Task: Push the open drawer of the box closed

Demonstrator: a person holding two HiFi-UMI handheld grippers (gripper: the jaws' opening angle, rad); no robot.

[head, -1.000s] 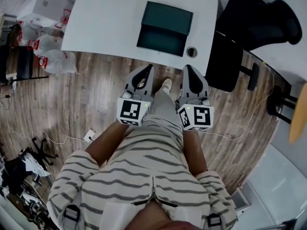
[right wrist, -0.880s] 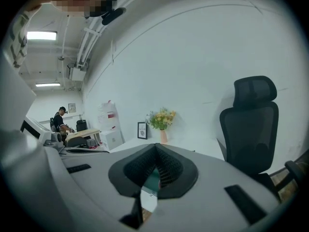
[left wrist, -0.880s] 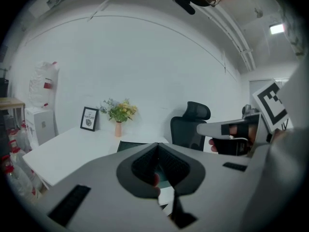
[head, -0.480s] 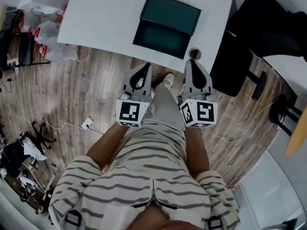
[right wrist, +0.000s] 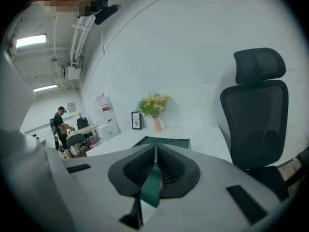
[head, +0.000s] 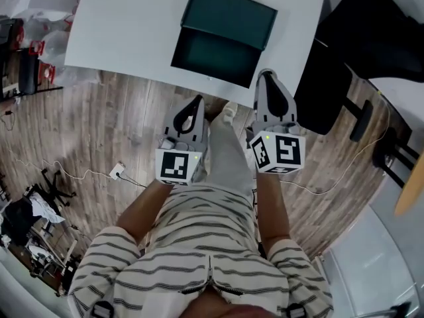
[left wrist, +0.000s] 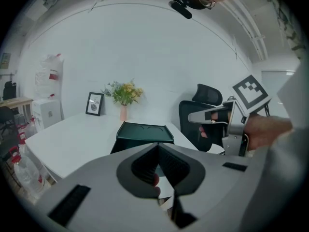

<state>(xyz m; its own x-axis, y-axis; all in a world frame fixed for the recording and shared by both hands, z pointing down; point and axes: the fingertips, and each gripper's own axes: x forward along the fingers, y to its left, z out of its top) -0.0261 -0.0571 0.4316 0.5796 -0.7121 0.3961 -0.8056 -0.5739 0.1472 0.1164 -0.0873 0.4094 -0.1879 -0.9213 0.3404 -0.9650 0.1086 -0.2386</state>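
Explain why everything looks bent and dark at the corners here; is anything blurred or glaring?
Head view: the wide lens bows the edge of the white table and the floorboards; light is even, the green box sharp. Left gripper view: black corners from the round lens; the left gripper, close to the lens, looks soft. Right gripper view: same dark rim; the ceiling lamp glares.

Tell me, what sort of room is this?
Most likely an office or workroom: a large white table, a black office chair beside it, and a framed picture and vase of flowers on the table.
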